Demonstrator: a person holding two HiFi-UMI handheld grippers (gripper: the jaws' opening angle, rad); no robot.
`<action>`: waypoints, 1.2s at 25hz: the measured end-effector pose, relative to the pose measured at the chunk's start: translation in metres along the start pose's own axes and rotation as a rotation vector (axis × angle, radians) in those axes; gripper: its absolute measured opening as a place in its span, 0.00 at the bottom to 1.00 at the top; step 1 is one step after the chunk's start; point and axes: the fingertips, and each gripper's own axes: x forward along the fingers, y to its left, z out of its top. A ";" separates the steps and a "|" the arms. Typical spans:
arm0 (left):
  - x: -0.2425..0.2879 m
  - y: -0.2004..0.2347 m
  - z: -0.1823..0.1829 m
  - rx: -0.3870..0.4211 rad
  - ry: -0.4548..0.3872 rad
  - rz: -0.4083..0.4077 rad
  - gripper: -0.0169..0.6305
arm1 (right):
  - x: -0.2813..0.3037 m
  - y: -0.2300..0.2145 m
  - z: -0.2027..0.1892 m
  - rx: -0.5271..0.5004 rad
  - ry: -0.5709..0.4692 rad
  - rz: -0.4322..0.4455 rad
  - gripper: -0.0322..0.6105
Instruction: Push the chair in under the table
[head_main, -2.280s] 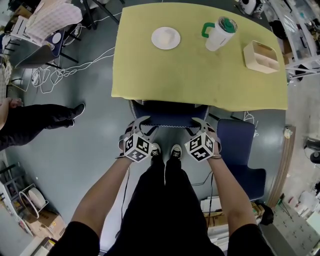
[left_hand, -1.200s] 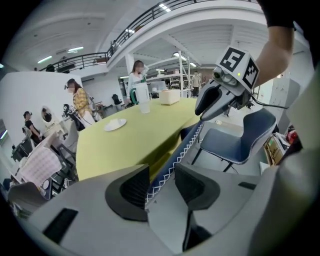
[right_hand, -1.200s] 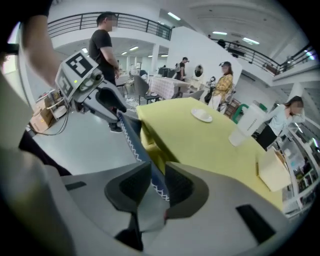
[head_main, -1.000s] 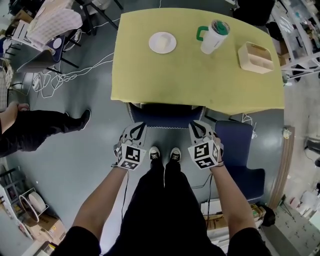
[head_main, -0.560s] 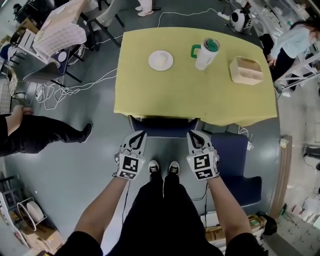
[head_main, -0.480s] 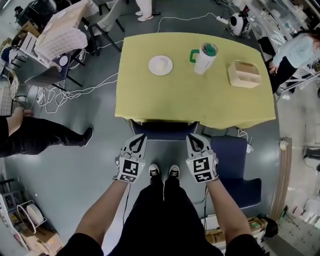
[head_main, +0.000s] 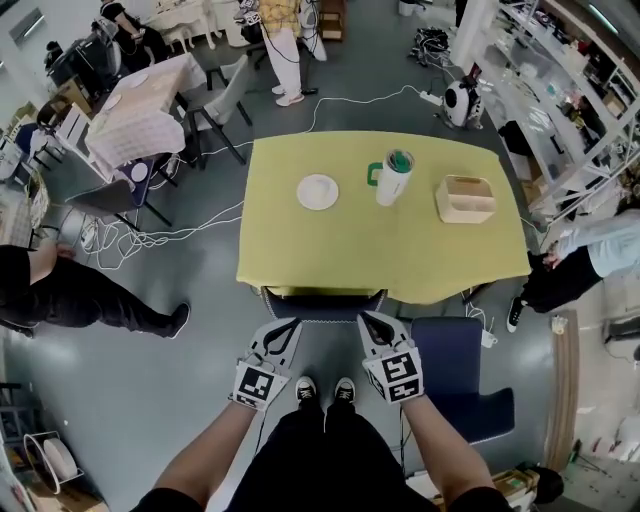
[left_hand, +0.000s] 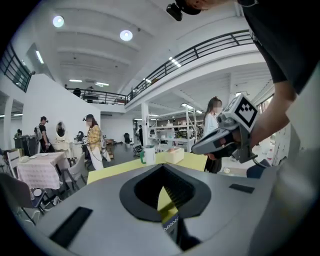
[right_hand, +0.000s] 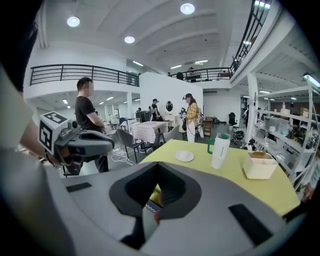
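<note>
— Where's the chair (head_main: 322, 303)?
— Under the table's (head_main: 380, 240) near edge, seemingly fully, at twelve o'clock from the left claw (head_main: 287, 328) and right claw (head_main: 368, 321).
— Their grip?
— Both pinched together, empty.

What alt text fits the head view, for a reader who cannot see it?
From above: a person holds the left gripper and right gripper, both shut, before a dark blue chair tucked under the near edge of a yellow table. A white plate, green-lidded tumbler and wooden box sit on it.
</note>
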 end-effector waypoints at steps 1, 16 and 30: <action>-0.004 -0.001 0.009 -0.019 -0.020 0.003 0.04 | -0.005 0.002 0.006 0.009 -0.017 0.004 0.07; -0.035 -0.001 0.098 -0.133 -0.148 0.017 0.04 | -0.060 0.028 0.090 0.142 -0.231 0.087 0.07; -0.037 -0.019 0.119 -0.162 -0.202 -0.031 0.04 | -0.076 0.028 0.111 0.147 -0.277 0.090 0.07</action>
